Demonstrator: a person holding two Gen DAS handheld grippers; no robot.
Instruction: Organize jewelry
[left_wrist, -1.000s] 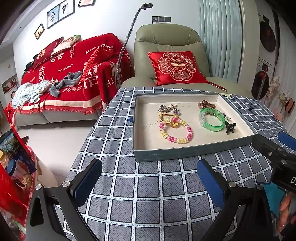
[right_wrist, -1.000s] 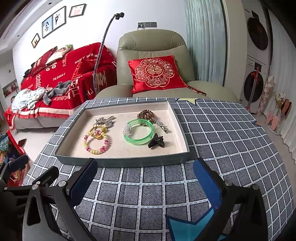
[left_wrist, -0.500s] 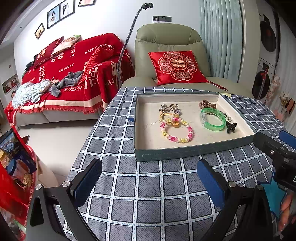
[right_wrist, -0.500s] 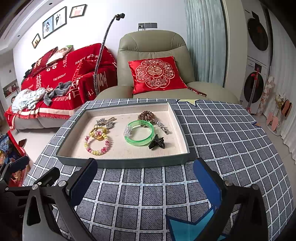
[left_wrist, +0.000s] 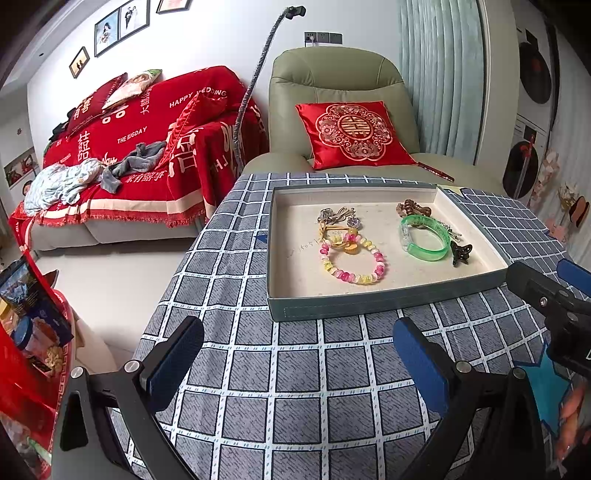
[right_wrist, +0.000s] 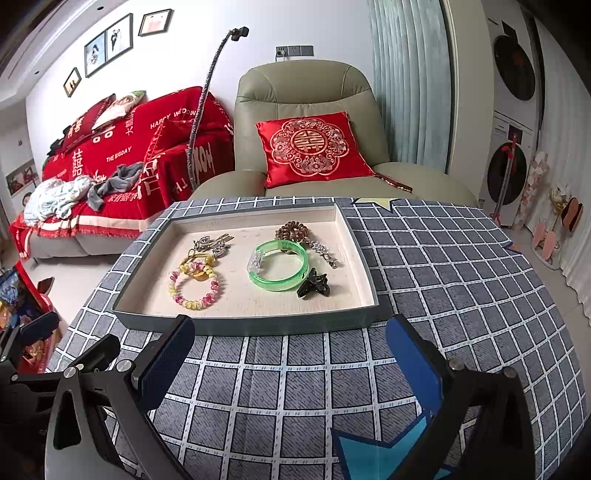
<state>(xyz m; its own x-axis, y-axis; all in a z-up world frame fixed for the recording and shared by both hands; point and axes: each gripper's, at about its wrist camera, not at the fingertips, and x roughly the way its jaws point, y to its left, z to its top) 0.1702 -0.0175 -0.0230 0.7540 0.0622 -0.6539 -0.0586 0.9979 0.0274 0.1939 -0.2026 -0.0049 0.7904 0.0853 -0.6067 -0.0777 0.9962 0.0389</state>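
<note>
Checked table (left_wrist: 229, 258), living room: next to nothing changed over the last second. Both views nudged only a shade nearer the grey tray (left_wrist: 369, 306), every piece inside lying exactly where it lay before.

Left tongs (left_wrist: 299, 354) and right tongs (right_wrist: 291, 350) both released, spread wide and holding nothing, hovering over the cloth just short of the tray's near wall.

All jewelry in view inside the tray, none loose on the cloth. On the right half, a green bangle (left_wrist: 424, 254), with a brown coiled band (left_wrist: 413, 210) behind it, a black claw clip (left_wrist: 460, 253) just beside its near edge, and a silver chain (right_wrist: 325, 253) trailing alongside. On the left half, a pink-and-yellow bead bracelet (left_wrist: 354, 278), touching a yellow ring (left_wrist: 349, 245), with a cluster of silver pieces (left_wrist: 336, 214) beyond.

Judged from that: no grasp under way. Equally fitting for pieces gathered up and done with, or for two loose heaps awaiting sorting; no telling which from the slight creep forward.
</note>
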